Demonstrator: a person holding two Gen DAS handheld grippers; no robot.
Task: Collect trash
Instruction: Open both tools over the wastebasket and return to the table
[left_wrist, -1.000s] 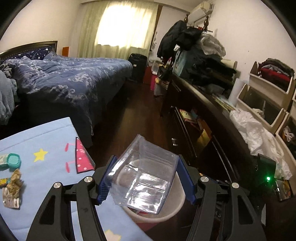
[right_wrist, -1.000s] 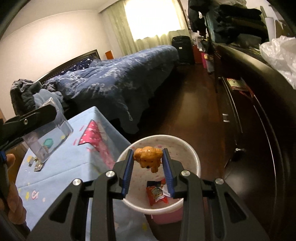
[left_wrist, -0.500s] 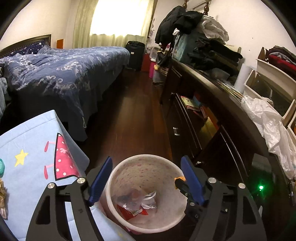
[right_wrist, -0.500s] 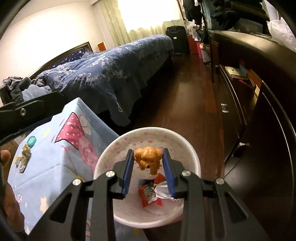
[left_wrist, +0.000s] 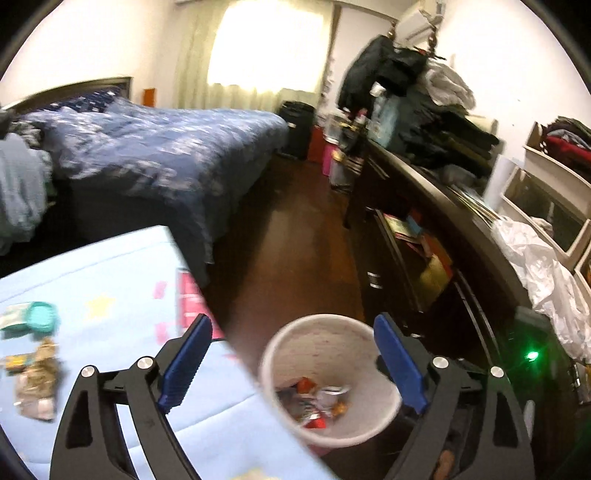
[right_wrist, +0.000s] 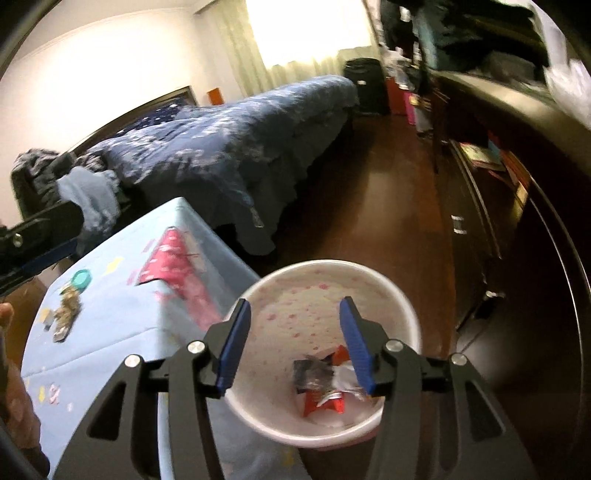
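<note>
- Left wrist view: our left claw, jaws just spread wide and empty, hangs over the bin holding wrappers; more trash lies on the desk.
- Right wrist view: our right claw, jaws just parted and empty, hangs over the bin; the bed is beyond.

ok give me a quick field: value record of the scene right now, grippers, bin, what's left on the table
left gripper: open, empty, jaws have just been opening
right gripper: open, empty, over the bin, jaws have just been opening
bin: white, on the floor beside the table, holds wrappers
table: light blue cloth with star prints
left on table: teal cap, crumpled wrapper pile
</note>
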